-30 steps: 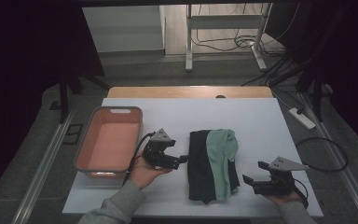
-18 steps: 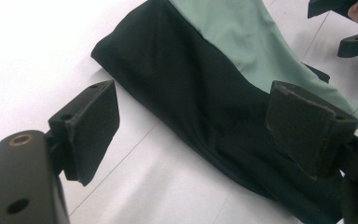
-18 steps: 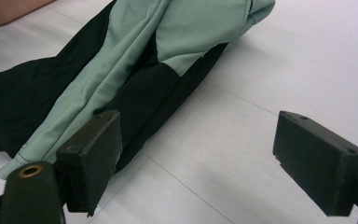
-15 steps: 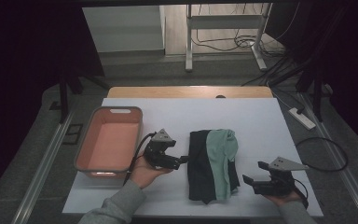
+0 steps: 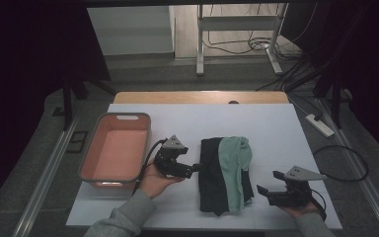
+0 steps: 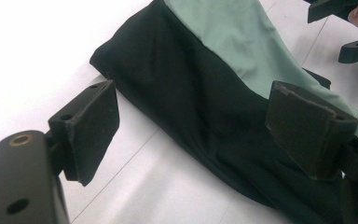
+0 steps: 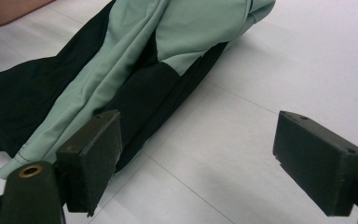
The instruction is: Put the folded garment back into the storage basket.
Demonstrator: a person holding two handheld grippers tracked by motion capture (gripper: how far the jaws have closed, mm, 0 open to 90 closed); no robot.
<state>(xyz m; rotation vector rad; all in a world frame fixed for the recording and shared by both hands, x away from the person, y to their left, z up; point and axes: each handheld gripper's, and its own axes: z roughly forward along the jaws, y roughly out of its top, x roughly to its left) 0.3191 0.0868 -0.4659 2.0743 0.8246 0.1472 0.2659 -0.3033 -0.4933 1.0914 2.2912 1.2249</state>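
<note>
both released: left gripper [image 5: 193, 170] spread at the black garment [image 5: 211, 173] edge, likely set to pinch; right gripper [image 5: 266, 191] hangs beside green cloth [image 5: 233, 165] on the surface [image 5: 177, 123].

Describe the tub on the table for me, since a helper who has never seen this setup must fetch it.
Start at the white table and look to its left edge. There sits a pink rectangular tub with a grey rim, left of the left gripper. The pile beside that gripper is soft cloth, black and pale green, while the tub is the one rigid, open container.
</note>
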